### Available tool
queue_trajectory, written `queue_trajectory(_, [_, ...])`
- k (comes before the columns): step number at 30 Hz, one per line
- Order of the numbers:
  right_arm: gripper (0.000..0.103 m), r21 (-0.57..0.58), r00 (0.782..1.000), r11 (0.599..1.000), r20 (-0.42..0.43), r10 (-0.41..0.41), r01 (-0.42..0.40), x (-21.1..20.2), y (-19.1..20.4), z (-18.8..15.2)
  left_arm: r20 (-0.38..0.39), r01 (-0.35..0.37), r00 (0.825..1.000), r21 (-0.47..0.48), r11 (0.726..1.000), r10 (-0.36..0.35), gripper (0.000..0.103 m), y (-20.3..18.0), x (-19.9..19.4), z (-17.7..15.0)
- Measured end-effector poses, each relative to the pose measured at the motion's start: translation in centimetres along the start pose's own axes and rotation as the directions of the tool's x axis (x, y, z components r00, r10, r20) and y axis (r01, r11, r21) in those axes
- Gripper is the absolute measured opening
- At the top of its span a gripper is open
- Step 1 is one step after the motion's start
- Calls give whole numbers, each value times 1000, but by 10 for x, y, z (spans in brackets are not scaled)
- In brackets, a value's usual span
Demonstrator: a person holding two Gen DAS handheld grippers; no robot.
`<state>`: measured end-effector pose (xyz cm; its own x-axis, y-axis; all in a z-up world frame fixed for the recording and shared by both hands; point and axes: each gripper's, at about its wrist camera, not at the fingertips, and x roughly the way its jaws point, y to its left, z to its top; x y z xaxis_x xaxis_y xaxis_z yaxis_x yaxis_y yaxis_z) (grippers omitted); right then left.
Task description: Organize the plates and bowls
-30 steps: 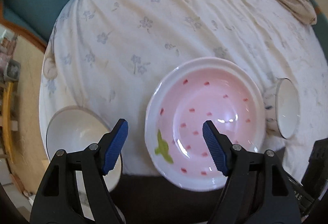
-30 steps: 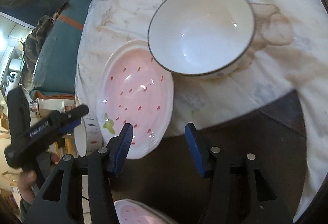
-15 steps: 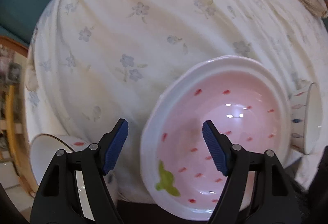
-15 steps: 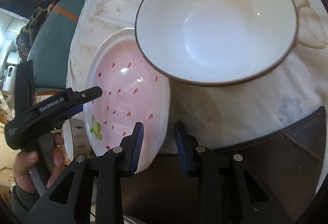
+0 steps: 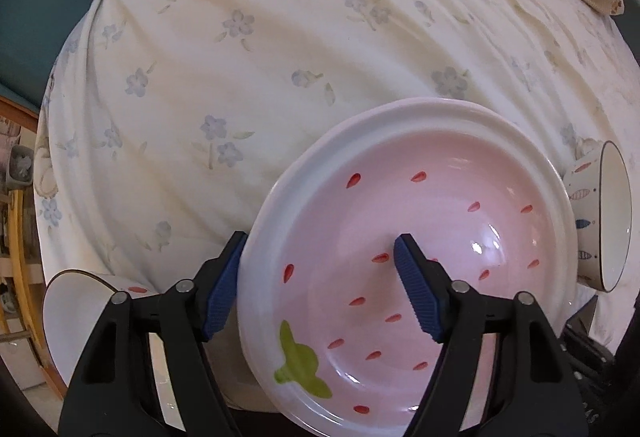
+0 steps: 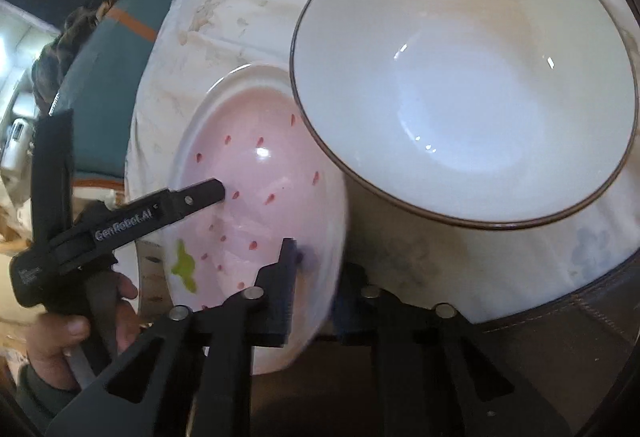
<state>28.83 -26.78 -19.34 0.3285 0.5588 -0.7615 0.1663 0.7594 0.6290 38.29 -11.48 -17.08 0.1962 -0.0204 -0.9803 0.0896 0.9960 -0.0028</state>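
Right gripper [image 6: 314, 277] just squeezed tight on the near rim of the pink plate [image 6: 256, 205], left gripper [image 5: 316, 289] apart with one finger on each side of that plate's left rim, white bowl [image 6: 464, 73] just right, on the flowery cloth [image 5: 280, 49].
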Motion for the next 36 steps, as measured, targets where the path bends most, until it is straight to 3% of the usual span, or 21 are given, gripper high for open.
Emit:
queue_trajectory(4, [14, 3, 1000, 1000, 2, 12, -12, -3, 0, -1, 5, -15, 1000, -15, 1000, 15, 49, 12, -6, -6])
queue_trajectory(9, [14, -35, 1000, 999, 15, 1, 0, -6, 5, -6, 10, 8, 1000, -8, 1000, -8, 39, 28, -10, -8])
queue_trajectory(14, [15, -156, 996, 984, 11, -86, 87, -22, 23, -20, -17, 25, 1000, 23, 999, -24, 28, 31, -20, -25])
queue_trajectory(21, [15, -160, 994, 981, 13, -107, 107, -48, 28, -39, -36, 53, 998, 40, 998, -51, 28, 35, -30, -51])
queue_trajectory(28, [14, -183, 986, 969, 32, -161, 164, -70, 24, -62, -80, 169, 983, 61, 984, -164, 30, 35, -36, -68])
queue_trajectory(32, [13, -160, 985, 972, 9, -172, 171, -75, 1, -63, -91, 250, 966, 60, 966, -244, 30, 33, -36, -77])
queue_trajectory(36, [11, -135, 995, 986, -20, -101, 97, -71, -23, -64, -87, 284, 957, 70, 956, -278, 33, 32, -41, -77])
